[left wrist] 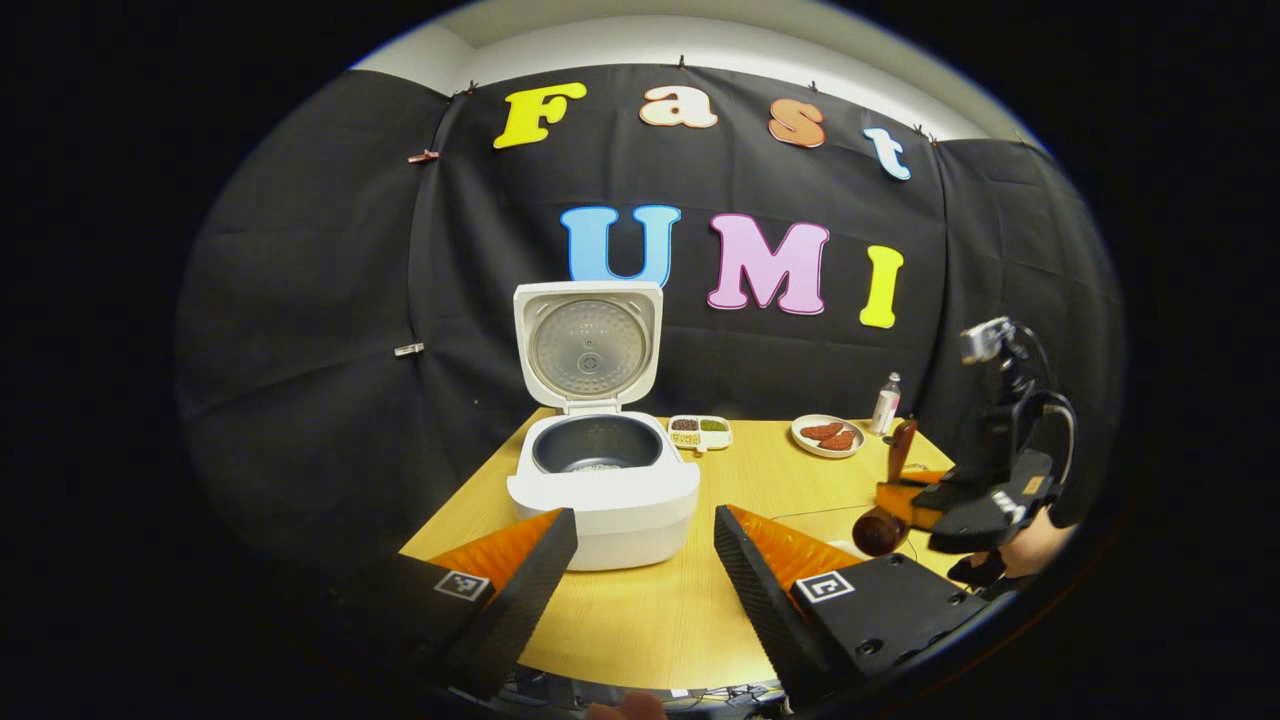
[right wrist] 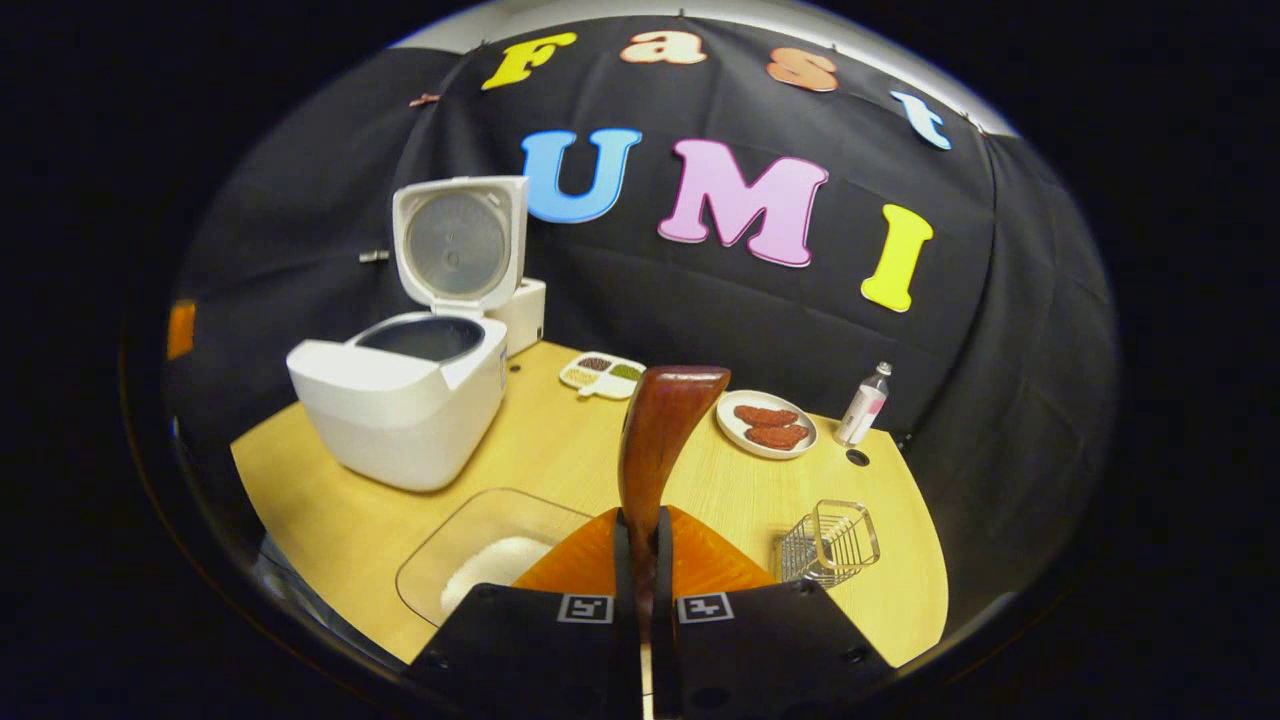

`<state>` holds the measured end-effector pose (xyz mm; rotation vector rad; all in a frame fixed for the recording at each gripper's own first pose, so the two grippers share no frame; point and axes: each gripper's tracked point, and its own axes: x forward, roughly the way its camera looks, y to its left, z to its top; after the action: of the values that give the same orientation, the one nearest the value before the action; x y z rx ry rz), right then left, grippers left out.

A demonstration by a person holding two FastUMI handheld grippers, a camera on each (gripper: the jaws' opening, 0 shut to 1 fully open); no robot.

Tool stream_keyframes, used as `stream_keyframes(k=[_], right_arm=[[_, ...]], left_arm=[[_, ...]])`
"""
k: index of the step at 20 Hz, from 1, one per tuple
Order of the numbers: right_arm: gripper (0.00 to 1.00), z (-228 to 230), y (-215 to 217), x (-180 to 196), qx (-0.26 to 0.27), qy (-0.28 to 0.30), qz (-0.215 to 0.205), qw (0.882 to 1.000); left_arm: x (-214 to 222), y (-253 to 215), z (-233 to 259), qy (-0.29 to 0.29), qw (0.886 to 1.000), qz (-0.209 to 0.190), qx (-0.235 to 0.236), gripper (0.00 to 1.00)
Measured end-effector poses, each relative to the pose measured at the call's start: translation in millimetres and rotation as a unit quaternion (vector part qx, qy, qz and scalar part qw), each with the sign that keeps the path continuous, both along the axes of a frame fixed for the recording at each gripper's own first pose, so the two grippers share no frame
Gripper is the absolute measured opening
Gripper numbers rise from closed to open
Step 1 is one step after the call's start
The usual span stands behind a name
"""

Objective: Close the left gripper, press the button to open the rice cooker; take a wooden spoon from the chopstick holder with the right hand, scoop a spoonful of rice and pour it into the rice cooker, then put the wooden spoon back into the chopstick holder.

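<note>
Holding the wooden spoon [right wrist: 660, 440] by its handle, the right gripper [right wrist: 640, 560] has both fingers pressed tight on it, bowl downward over the glass rice dish [right wrist: 470, 540]. The left gripper [left wrist: 640, 560] hangs wide apart, holding nothing, before the rice cooker [left wrist: 605, 480], whose lid stands up. The wire chopstick holder [right wrist: 830, 545] waits near the right. I think some rice is already in the pot, but it is not clear. The narrow handle may twist between the fingers, so grains could spill onto the table [right wrist: 560, 440] on the way.
</note>
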<state>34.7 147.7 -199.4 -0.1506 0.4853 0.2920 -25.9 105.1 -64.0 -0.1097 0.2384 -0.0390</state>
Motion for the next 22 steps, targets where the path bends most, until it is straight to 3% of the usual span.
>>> stream_keyframes(k=[4, 8, 11, 14, 19, 22], right_arm=[[0.08, -40, 5, -4, -0.064, 0.031, -0.013, 0.997], [0.09, -61, 10, -5, -0.055, 0.064, -0.034, 0.996], [0.08, -65, 26, -7, -0.001, 0.091, -0.041, 0.995], [0.08, -66, 39, -5, 0.087, 0.121, -0.073, 0.986], [0.09, -66, 35, -6, 0.180, 0.155, -0.125, 0.963], [0.09, -66, 36, -6, 0.249, 0.179, -0.152, 0.940]], left_arm=[[-4, 14, -5, 0.006, 1.000, 0.002, -0.005, 0.95], [-3, 24, -5, 0.005, 1.000, 0.008, -0.002, 0.95], [-3, 27, -4, 0.005, 1.000, 0.011, -0.003, 0.95], [-2, 32, -5, 0.005, 1.000, 0.013, -0.002, 0.95], [2, 38, -3, 0.002, 1.000, 0.017, 0.001, 0.95], [3, 39, -2, 0.001, 1.000, 0.017, 0.003, 0.95]])
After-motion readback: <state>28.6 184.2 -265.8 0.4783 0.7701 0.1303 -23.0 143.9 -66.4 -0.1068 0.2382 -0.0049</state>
